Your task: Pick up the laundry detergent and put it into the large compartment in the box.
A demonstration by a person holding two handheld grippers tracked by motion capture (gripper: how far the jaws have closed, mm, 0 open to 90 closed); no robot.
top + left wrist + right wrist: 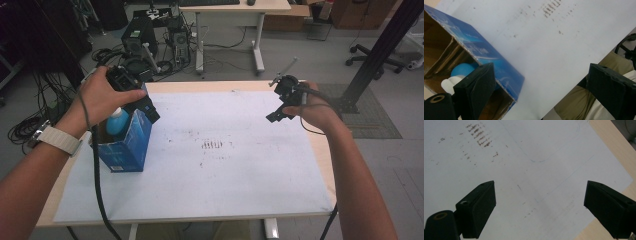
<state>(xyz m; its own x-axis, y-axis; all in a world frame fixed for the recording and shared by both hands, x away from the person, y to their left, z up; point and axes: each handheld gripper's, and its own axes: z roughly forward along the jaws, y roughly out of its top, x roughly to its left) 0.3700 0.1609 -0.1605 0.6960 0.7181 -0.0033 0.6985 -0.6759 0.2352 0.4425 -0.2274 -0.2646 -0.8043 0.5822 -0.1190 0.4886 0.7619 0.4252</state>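
Forearms come in from the bottom edge of the high view, the left one w/ a pale woven watch strap [59, 138] at the wrist. That hand grips the left gripper [150, 114], black, two-jaw, held at approx 10 o'clock of the table, right over the open blue cardboard box [127, 145]. Box stands upright on the white stained paper sheet [225, 165] near its left edge, top flaps open, brown inside. A blue-topped bottle w/ white cap [117, 121] sits inside the box; body hidden by the box walls.

Left gripper view: jaws spread wide, nothing between them. One jaw hangs over the box opening, just above the bottle [461, 71]; whether it touches, can't tell. Other jaw is out past the sheet edge, over the person's khaki trousers [576, 105].

Right gripper [278, 115], black, held at approx 2 o'clock, above the sheet near its right edge, well apart from the box. Right gripper view: jaws wide apart, empty, bare sheet below w/ brown smudge marks [479, 135] at 11 o'clock and the light wooden table edge [614, 150] at 2 o'clock.
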